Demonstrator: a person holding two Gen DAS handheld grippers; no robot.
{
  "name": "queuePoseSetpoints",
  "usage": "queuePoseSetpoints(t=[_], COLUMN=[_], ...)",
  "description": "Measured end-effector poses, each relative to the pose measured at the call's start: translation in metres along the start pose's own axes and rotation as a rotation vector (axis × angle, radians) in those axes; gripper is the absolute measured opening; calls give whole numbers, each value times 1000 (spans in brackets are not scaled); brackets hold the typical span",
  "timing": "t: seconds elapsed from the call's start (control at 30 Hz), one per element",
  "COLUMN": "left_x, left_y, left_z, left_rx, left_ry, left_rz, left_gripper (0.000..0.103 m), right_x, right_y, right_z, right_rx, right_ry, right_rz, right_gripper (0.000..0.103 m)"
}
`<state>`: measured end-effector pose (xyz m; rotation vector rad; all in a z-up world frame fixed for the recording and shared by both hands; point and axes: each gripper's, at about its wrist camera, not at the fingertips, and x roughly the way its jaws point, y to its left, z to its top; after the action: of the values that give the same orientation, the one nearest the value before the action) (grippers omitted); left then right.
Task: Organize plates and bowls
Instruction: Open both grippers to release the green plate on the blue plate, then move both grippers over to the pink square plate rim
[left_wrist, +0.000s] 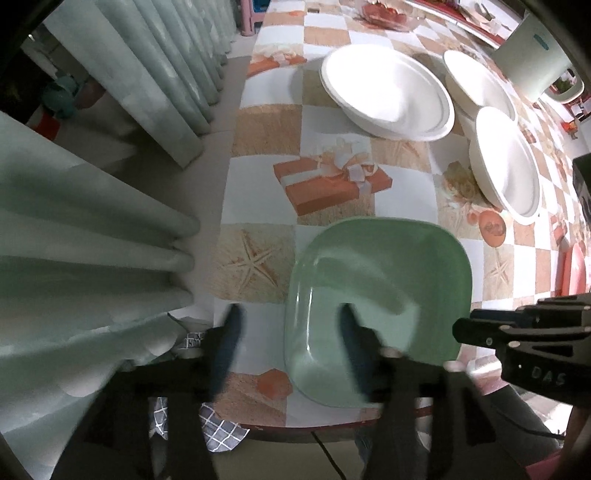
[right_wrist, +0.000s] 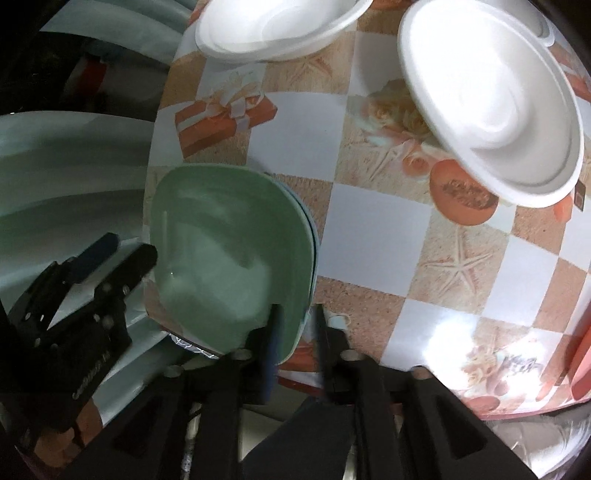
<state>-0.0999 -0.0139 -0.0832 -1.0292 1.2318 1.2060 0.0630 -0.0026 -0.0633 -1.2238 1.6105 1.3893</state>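
Both grippers stand open, gripping nothing: left gripper (left_wrist: 290, 325) straddles the green plate's (left_wrist: 380, 280) edge; right gripper (right_wrist: 297, 325) straddles its opposite rim.

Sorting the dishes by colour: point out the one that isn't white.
The green square plate at the table's near edge, between both claws. The three round dishes farther back are all white.

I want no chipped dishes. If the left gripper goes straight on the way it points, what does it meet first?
Probably the green plate: the left gripper straddles its left rim, one finger over the plate, the other over the tablecloth beside it. How near the plate is, the picture does not show.
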Motion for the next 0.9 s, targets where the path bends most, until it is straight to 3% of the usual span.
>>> queuePoseSetpoints(t=[0.03, 0.07, 0.13, 0.23, 0.27, 0.37, 0.5, 0.73, 0.9], left_x=[-1, -1, 0, -1, 0, 2, 4, -20, -24], left_y=[0, 1, 3, 4, 3, -4, -31, -99, -141], left_z=[0, 0, -1, -4, -4, -8, -11, -5, 1], left_rx=[-3, -11, -33, -65, -75, -84, -4, 190, 311], left_ry=[-1, 18, 36, 38, 55, 94, 171, 151, 156], left_rz=[10, 34, 54, 50, 49, 3, -44, -122, -107], left_gripper=[78, 83, 83, 86, 92, 93, 93, 93, 93], right_x=[-3, -8, -20, -32, -34, -38, -45, -73, -76], right_y=[-1, -3, -6, -14, -18, -32, -56, -106, -130], right_z=[0, -1, -3, -11, -15, -29, -54, -64, -63], right_rx=[-1, 0, -4, -17, -23, -26, 14, 180, 250], right_ry=[-8, -21, -46, -50, -45, -11, 18, -32, -50], right_rz=[4, 15, 2, -31, -41, -93, -94, -72, -62], right_gripper=[103, 103, 103, 103, 103, 103, 103, 103, 103])
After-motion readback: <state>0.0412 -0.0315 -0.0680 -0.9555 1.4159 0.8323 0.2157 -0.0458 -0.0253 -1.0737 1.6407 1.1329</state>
